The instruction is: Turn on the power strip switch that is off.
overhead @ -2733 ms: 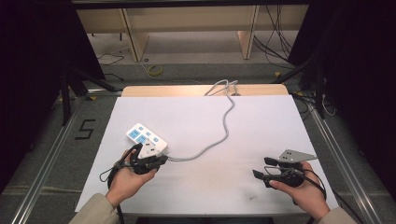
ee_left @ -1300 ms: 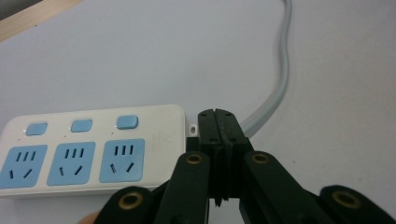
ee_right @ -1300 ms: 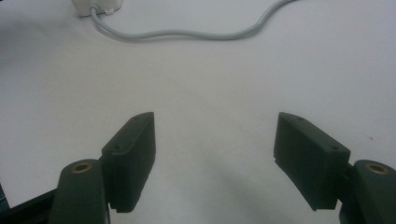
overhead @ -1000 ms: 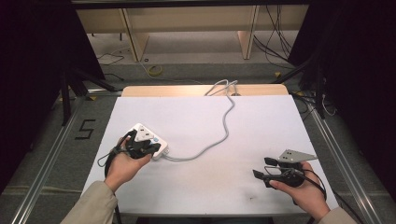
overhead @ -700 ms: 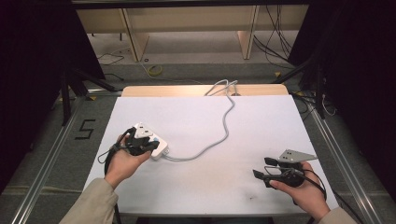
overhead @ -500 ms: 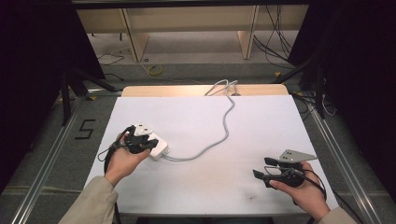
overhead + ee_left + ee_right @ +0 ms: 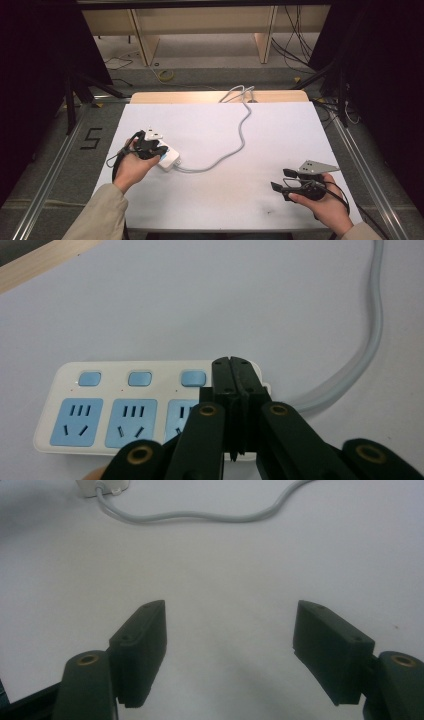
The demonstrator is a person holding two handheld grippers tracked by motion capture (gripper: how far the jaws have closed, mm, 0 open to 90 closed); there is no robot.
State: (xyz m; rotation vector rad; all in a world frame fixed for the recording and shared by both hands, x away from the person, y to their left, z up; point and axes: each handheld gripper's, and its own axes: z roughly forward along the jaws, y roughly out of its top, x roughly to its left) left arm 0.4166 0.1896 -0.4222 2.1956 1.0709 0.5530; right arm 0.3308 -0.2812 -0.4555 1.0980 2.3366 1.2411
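Observation:
A white power strip (image 7: 125, 410) with three blue sockets and three blue buttons lies at the table's left; its near end (image 7: 169, 159) shows past my left hand. My left gripper (image 7: 234, 362) is shut with nothing between the jaws. Its tips hang over the strip's cable end, just right of the third button; I cannot tell whether they touch it. The grey cable (image 7: 242, 130) snakes from the strip to the table's far edge. My right gripper (image 7: 280, 180) rests at the near right, open and empty (image 7: 230, 610), pointing left across the white tabletop (image 7: 280, 135).
The cable (image 7: 200, 516) crosses the middle of the table, far ahead of the right jaws. A wooden strip (image 7: 200, 96) edges the far side. Beyond stand wooden shelf legs (image 7: 142, 37) and loose floor cables. Metal rails (image 7: 50, 175) run along both sides of the table.
My left hand has moved away from the near edge and now sits over the power strip, covering most of it. The right hand and the strip have stayed put.

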